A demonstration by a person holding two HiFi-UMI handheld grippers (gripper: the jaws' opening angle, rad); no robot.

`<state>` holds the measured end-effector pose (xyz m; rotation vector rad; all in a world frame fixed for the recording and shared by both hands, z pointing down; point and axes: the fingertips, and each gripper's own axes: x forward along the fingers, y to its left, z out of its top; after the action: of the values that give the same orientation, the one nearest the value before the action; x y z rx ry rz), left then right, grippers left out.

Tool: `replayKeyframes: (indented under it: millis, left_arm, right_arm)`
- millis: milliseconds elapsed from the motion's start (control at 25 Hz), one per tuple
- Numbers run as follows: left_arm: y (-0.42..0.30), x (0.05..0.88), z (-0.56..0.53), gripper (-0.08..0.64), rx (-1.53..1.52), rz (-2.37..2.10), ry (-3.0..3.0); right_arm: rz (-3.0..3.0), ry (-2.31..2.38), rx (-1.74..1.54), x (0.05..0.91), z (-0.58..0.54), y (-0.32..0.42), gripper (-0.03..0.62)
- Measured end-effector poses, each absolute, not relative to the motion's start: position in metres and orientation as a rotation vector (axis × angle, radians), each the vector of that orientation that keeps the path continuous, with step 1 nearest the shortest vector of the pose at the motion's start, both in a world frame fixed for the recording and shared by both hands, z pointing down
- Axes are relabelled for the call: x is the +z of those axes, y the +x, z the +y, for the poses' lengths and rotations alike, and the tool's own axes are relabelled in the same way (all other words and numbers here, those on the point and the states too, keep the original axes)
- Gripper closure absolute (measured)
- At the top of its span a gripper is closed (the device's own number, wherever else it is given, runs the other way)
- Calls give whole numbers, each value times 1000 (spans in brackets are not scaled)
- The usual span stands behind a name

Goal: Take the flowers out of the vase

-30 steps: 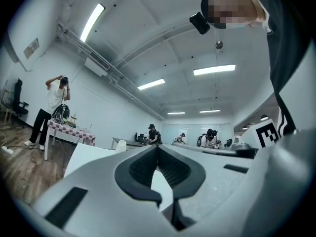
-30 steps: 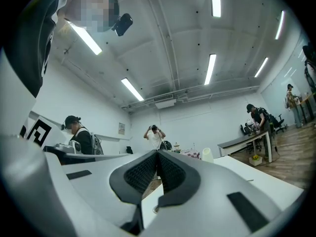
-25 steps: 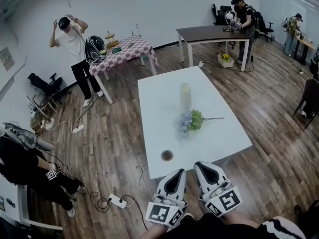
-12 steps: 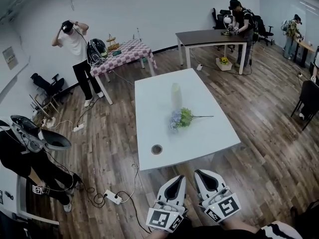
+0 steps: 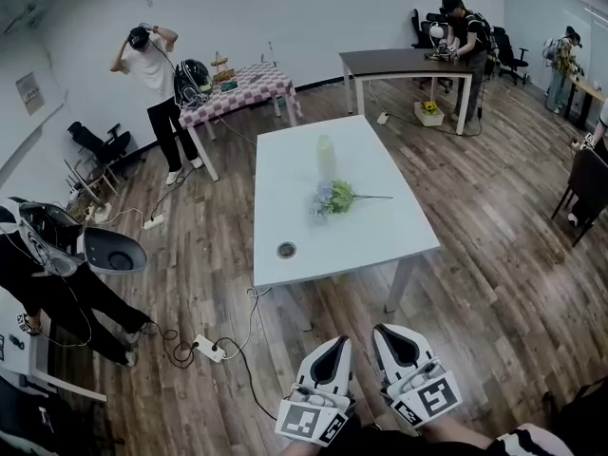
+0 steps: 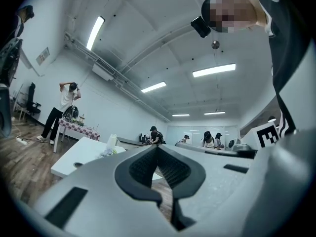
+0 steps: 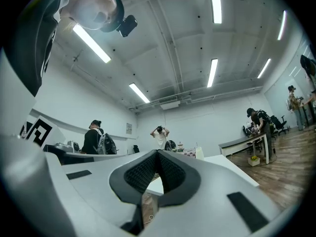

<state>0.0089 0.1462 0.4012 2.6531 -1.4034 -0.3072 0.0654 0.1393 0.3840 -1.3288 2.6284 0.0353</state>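
Bright, even light from ceiling tubes (image 7: 215, 4) above my fingers (image 7: 139, 175); fisheye warps the edges, near fingers look soft

open-plan office or lab: desks (image 5: 404, 62), office chairs (image 5: 99, 144), strip lights (image 7: 215, 3).

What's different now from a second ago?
The person stepped back: the white table now lies farther off, floor showing before the left tool and right tool. Nothing was picked up or dropped. The flowers still lie beside the vase; both tools stay shut and empty.

Left tool (image 5: 339, 343) and right tool (image 5: 386, 332) side by side — both closed, empty.
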Motion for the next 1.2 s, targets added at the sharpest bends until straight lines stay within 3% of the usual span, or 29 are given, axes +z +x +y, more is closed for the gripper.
replayKeyframes:
  millis: [1200]
  left_arm:
    - [-10, 370, 197, 555, -375, -1389, 2691]
  right_arm:
    - [2646, -1310, 87, 367, 193, 38, 574]
